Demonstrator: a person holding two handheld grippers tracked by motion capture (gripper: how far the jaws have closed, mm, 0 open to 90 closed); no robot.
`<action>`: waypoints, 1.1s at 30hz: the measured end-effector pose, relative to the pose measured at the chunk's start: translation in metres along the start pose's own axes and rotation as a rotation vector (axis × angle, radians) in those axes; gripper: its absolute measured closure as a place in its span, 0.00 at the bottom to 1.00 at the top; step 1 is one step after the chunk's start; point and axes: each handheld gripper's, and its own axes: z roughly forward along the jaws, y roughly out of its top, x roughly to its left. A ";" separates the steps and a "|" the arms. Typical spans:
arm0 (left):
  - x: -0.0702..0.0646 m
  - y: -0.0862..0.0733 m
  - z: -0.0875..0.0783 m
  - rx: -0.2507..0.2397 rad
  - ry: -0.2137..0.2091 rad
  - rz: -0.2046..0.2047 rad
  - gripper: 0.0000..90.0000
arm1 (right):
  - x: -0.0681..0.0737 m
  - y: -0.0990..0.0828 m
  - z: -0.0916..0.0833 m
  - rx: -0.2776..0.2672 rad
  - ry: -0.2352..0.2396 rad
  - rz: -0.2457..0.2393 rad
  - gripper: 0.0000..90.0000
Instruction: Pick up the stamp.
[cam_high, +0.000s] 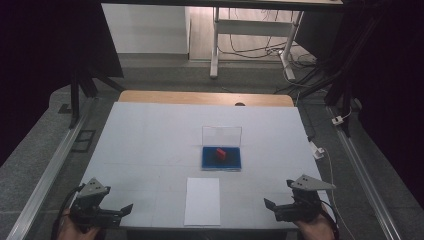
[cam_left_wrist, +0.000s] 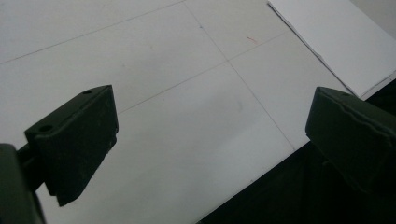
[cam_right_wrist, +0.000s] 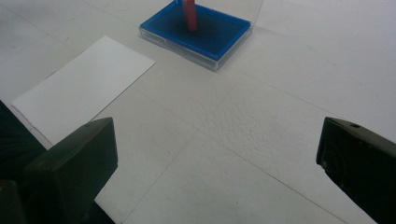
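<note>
From the high view we count one blue tray (cam_high: 221, 163) with a clear lid standing upright behind it, one red block (cam_high: 220, 153) in it, and one white sheet (cam_high: 202, 201) just in front, all on the white desk (cam_high: 150, 140); no writing is legible. The left gripper (cam_high: 127, 207) and right gripper (cam_high: 268, 204) sit at the near corners, well apart from the tray.

In the left gripper view, our jaws stand wide over bare desk, the sheet (cam_left_wrist: 336, 42) at the upper right.

In the right gripper view, jaws stand wide; the tray (cam_right_wrist: 196, 37), the block (cam_right_wrist: 189, 16) and the sheet (cam_right_wrist: 79, 91) lie ahead.
</note>
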 end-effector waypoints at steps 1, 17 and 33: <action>0.000 0.000 0.000 0.001 -0.002 0.003 0.04 | 0.001 0.000 0.001 -0.002 0.004 0.001 0.00; -0.003 0.001 0.001 0.011 0.003 0.029 0.02 | 0.007 0.009 0.013 0.024 0.045 -0.043 0.00; -0.005 0.002 0.002 0.019 0.011 0.056 0.00 | 0.011 0.025 0.031 0.027 0.081 -0.068 0.00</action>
